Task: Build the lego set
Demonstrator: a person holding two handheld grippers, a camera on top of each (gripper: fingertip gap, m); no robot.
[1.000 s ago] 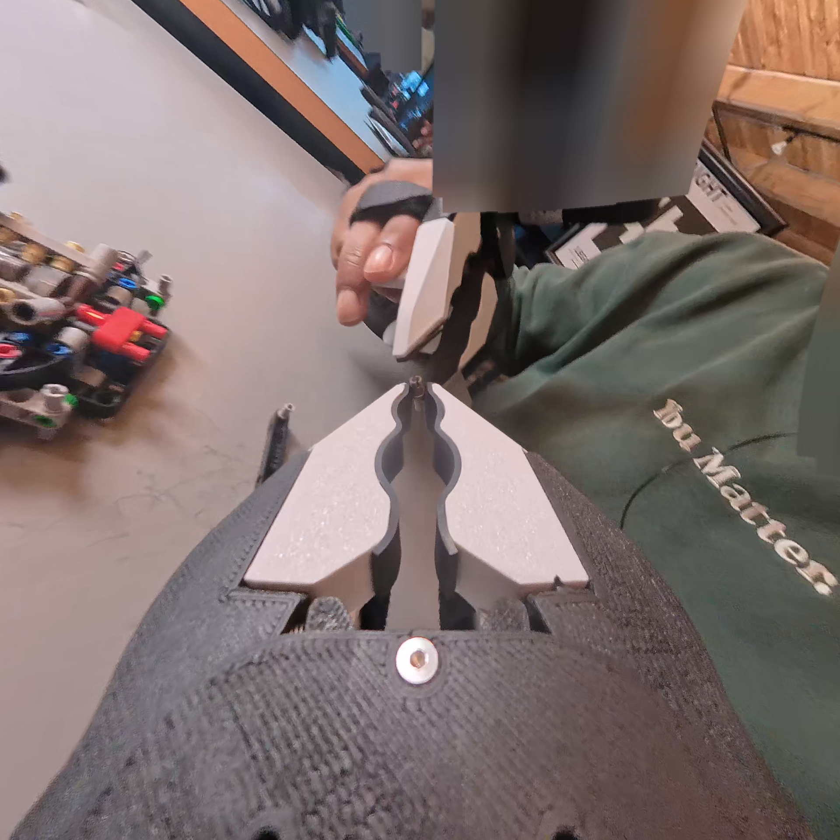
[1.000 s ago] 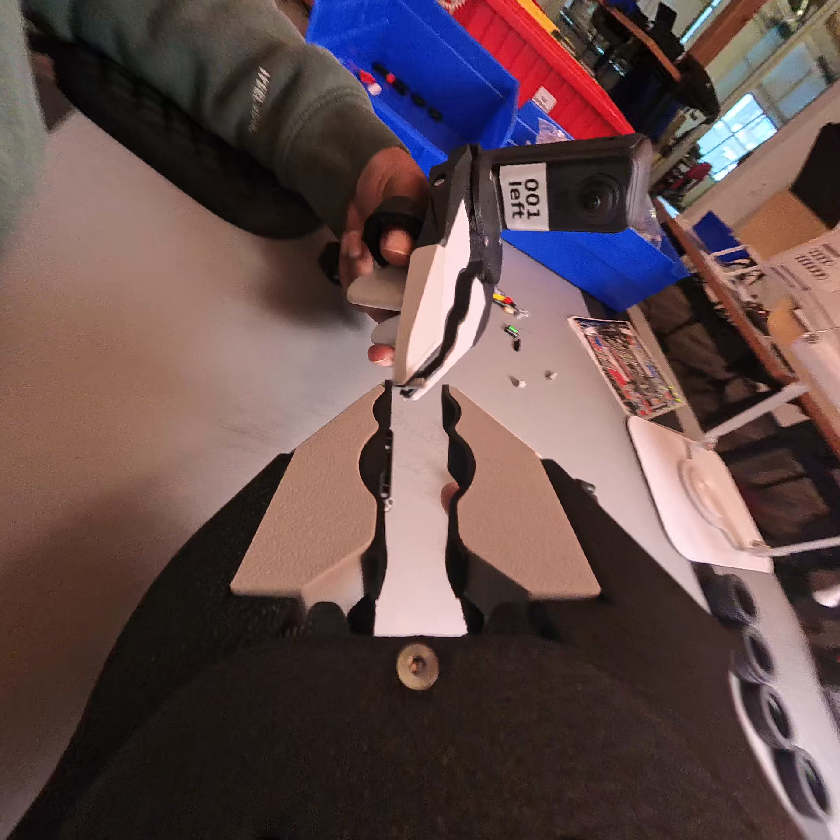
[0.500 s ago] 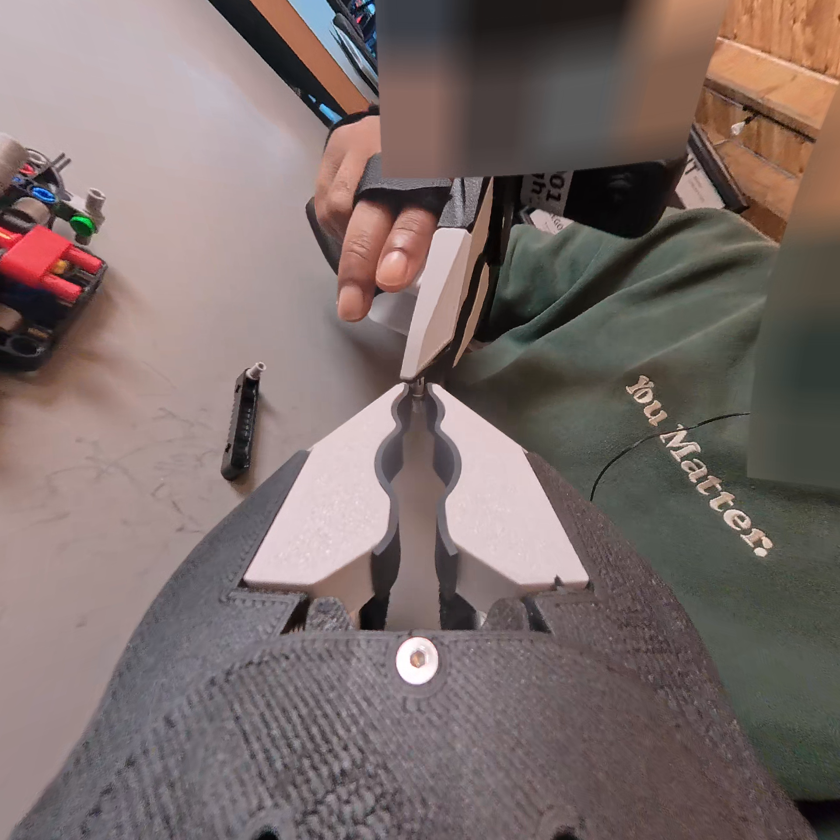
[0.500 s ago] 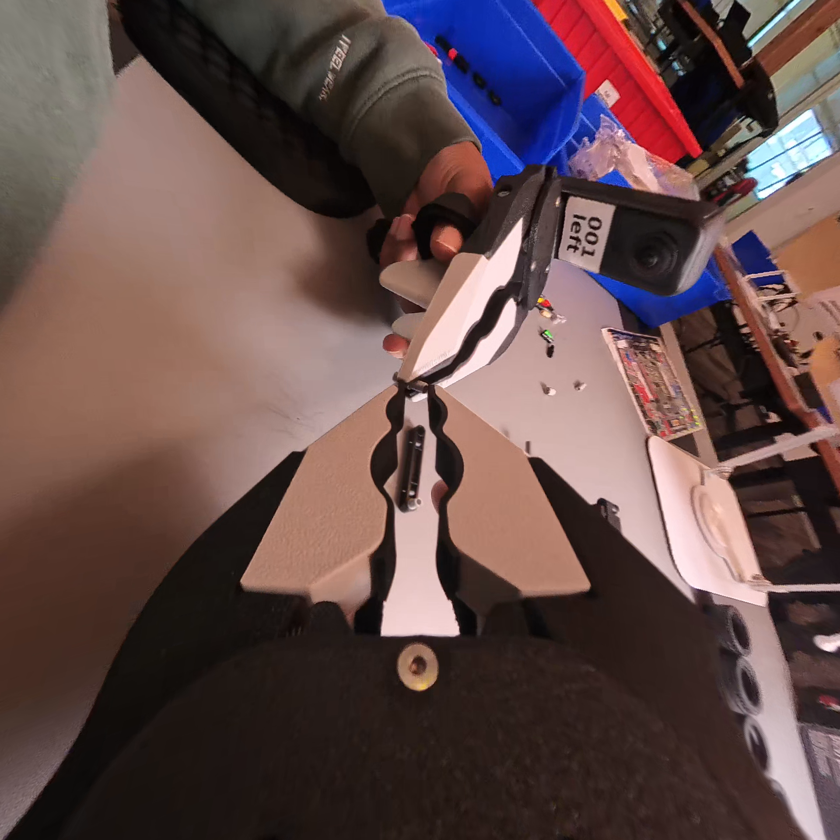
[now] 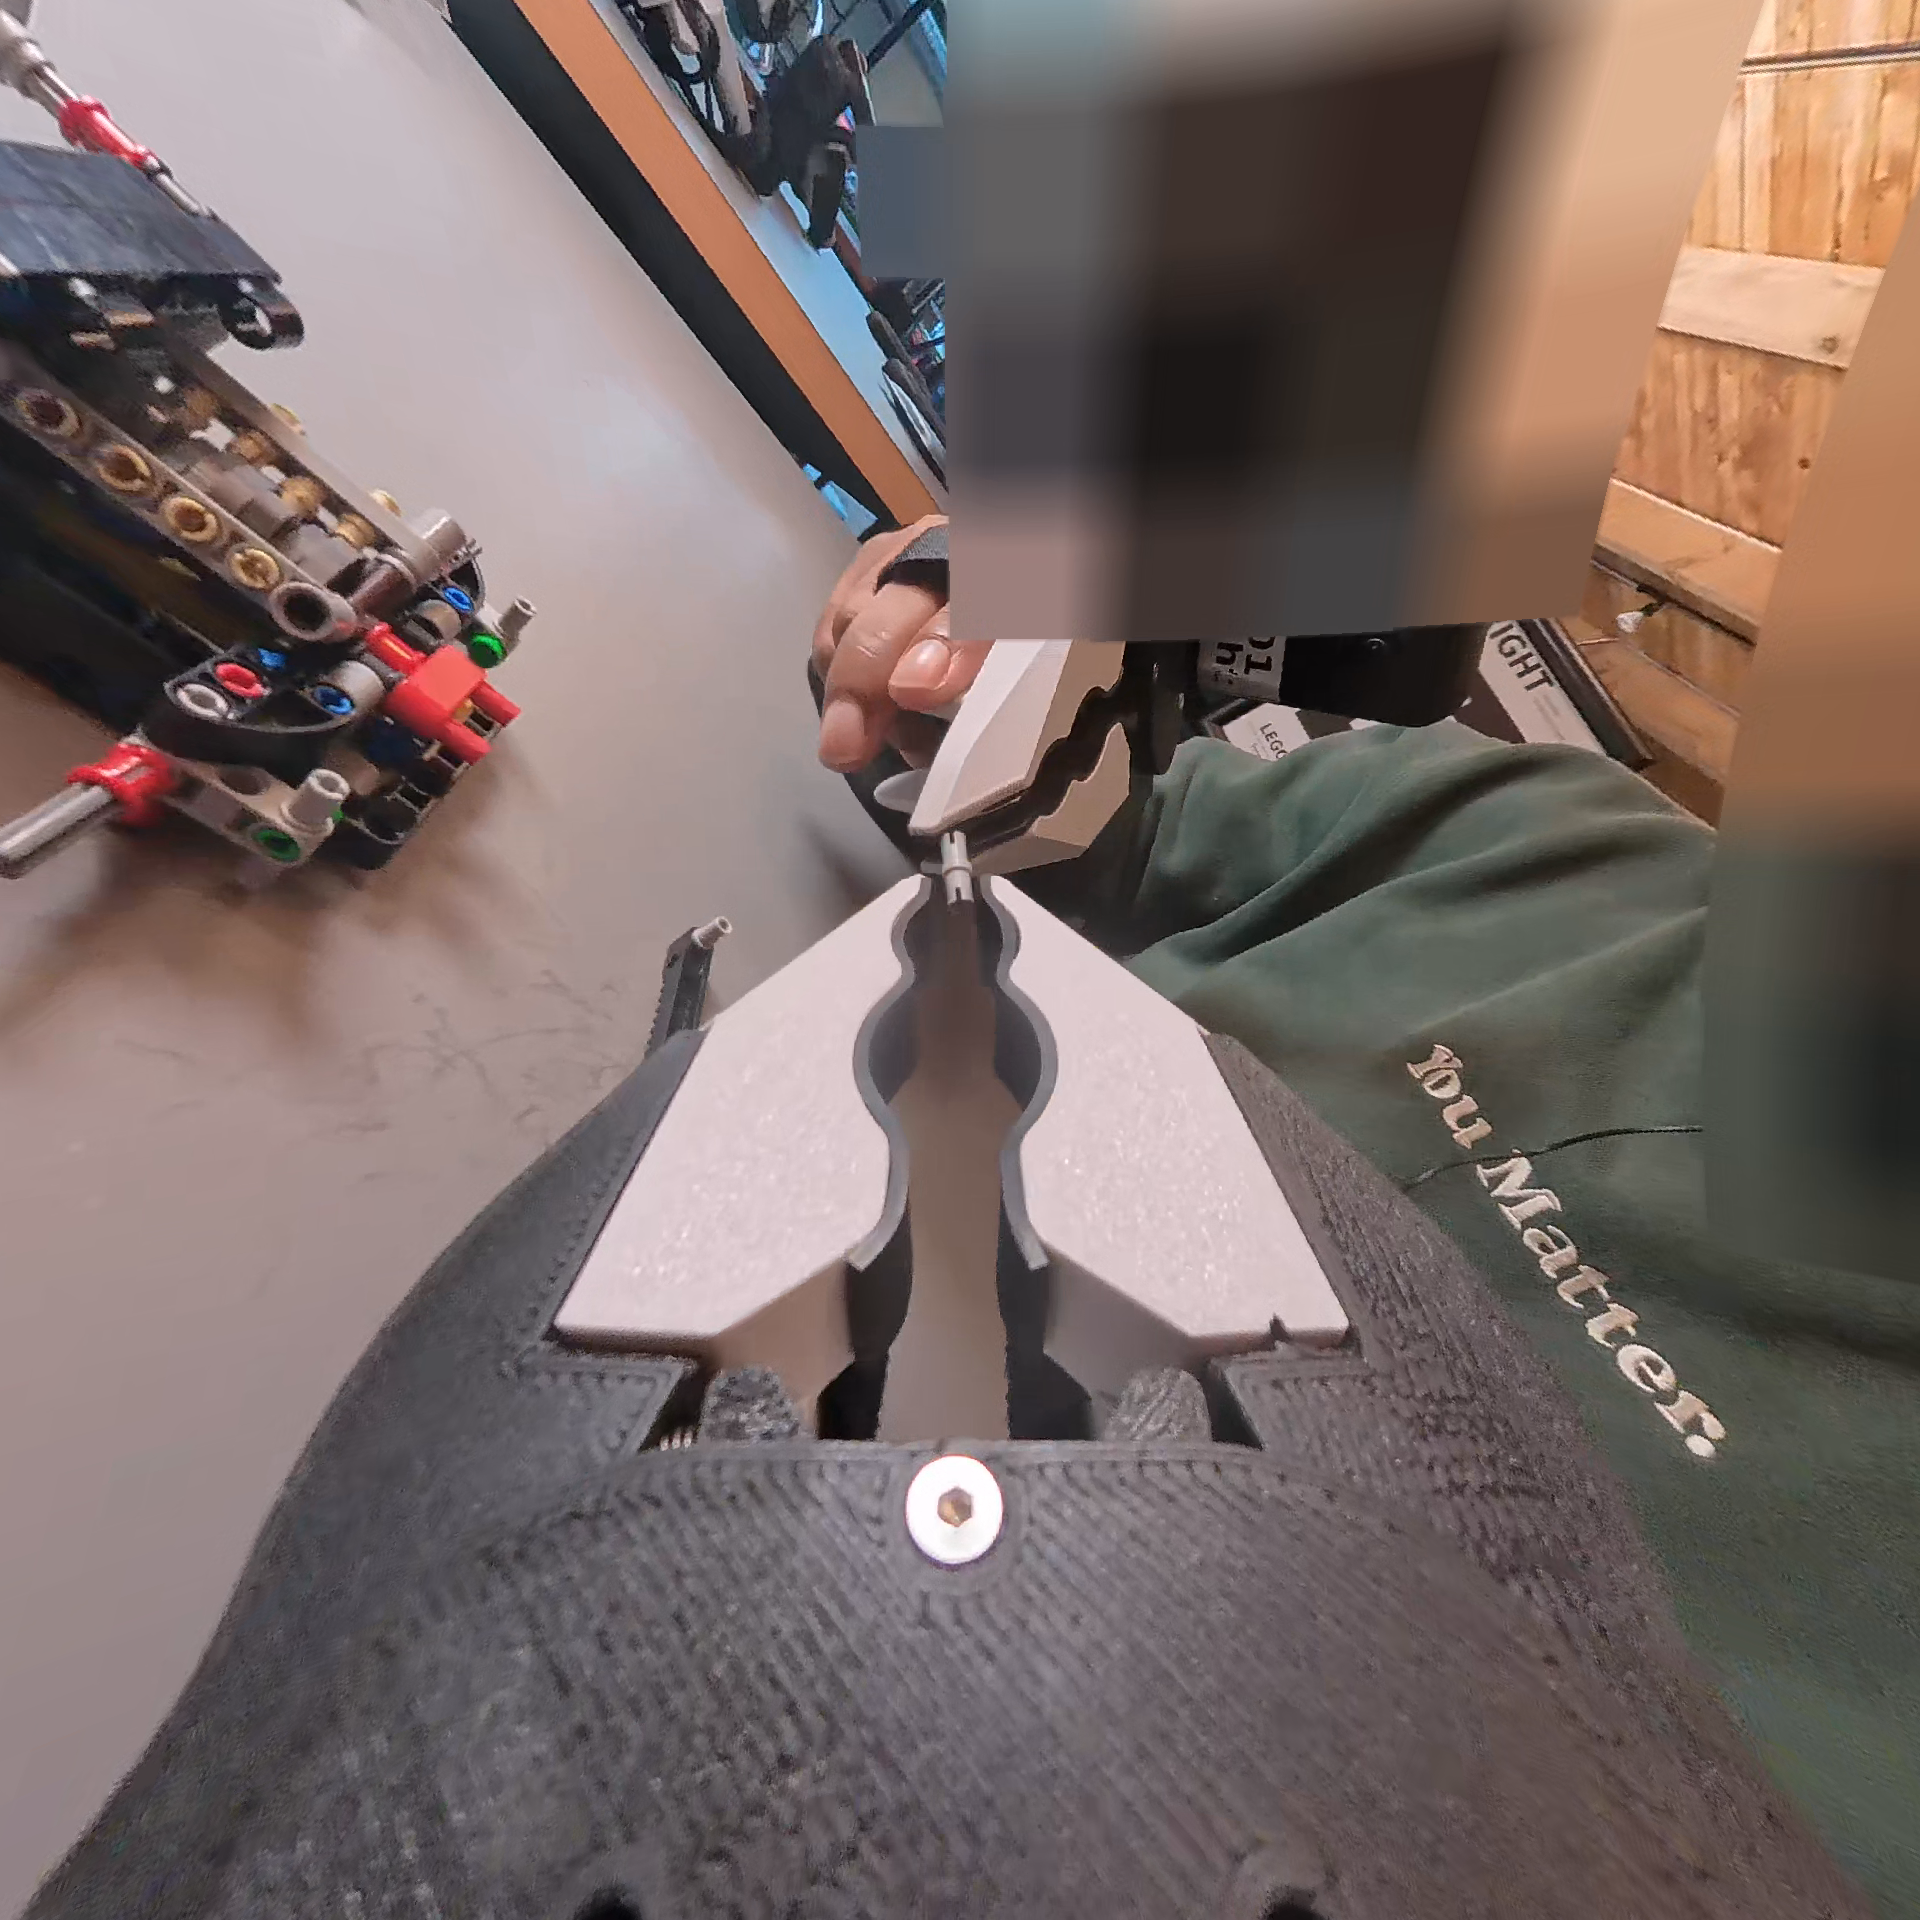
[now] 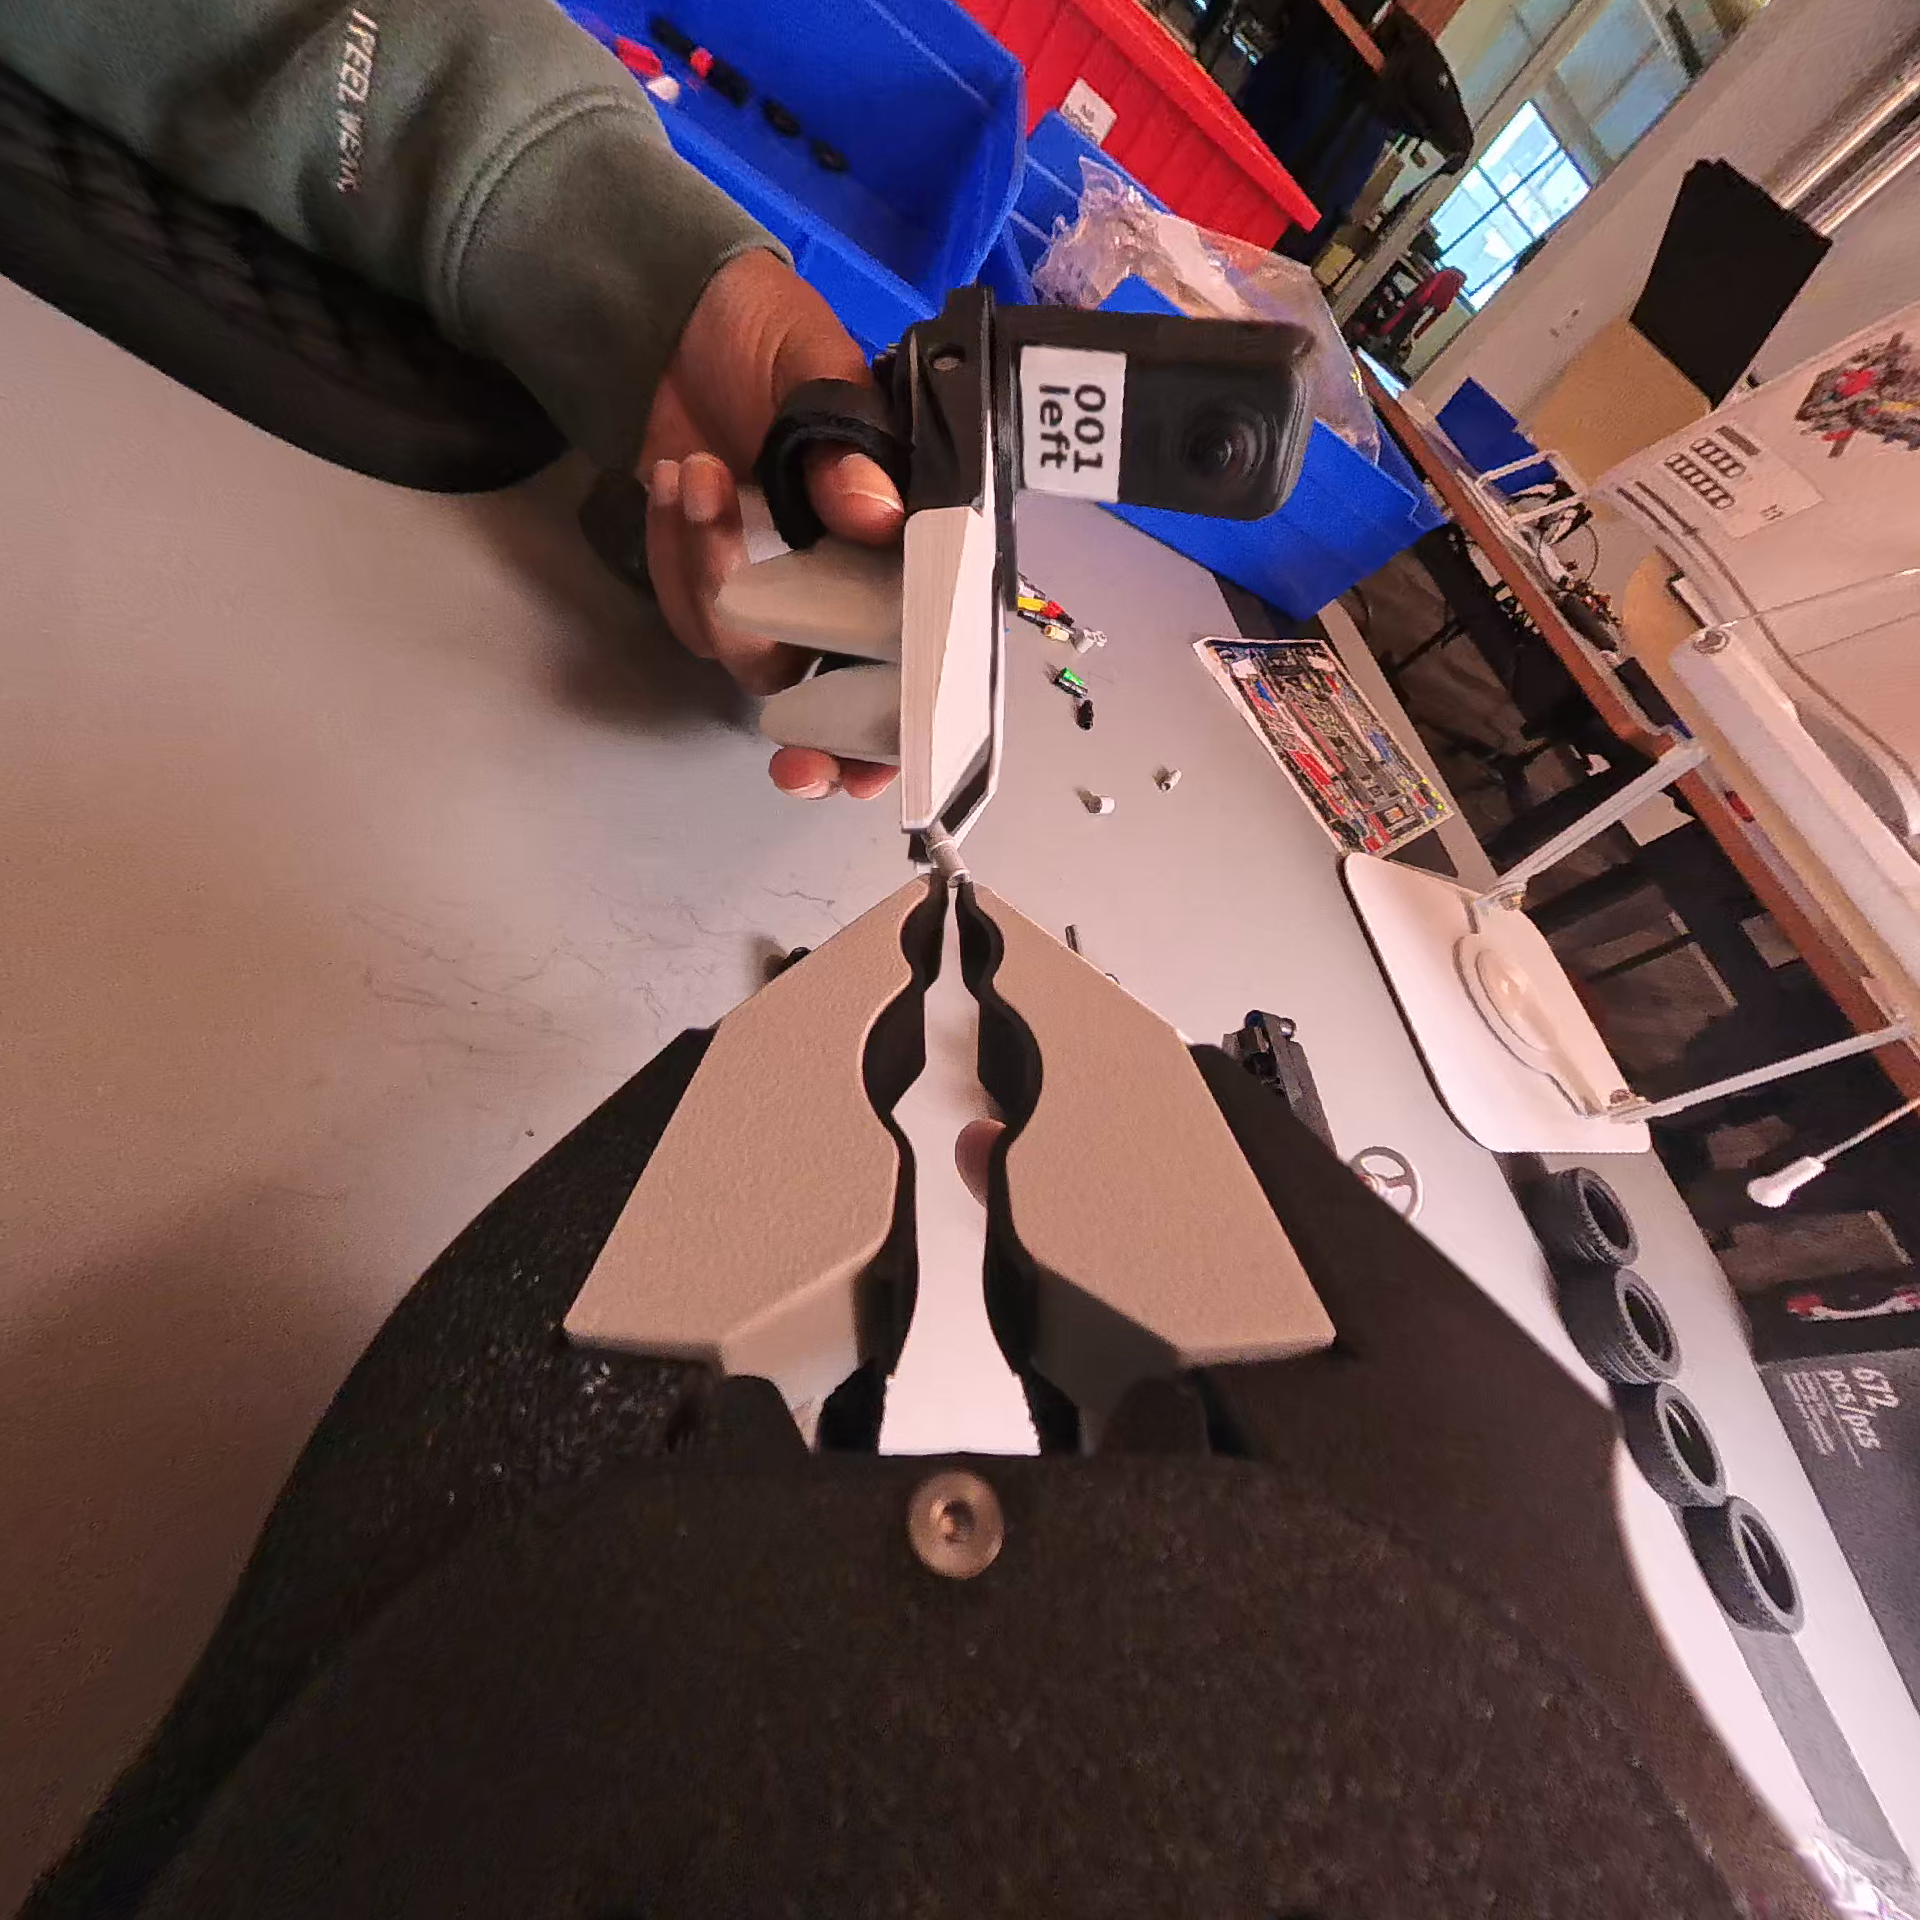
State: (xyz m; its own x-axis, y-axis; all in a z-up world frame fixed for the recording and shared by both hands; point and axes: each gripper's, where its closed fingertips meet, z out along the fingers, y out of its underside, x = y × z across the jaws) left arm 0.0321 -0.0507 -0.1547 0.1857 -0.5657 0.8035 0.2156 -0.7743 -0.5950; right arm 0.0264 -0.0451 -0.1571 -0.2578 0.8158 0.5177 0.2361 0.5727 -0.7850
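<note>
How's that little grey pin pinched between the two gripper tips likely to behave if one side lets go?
The grey pin looks like stiff plastic, so it probably won't bend. It is tiny beside the left gripper and right gripper, so likely very light. Each gripper holds only one end, so it may slip out. It looks round, so it could roll on the smooth table.

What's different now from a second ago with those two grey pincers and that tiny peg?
The right gripper closed its jaws: a second ago they stood apart, now they pinch the small grey lego pin tip to tip with the left gripper. Half a second ago the tips were already meeting. The left gripper stayed shut on the pin throughout. The black lego beam still lies on the grey table.
</note>
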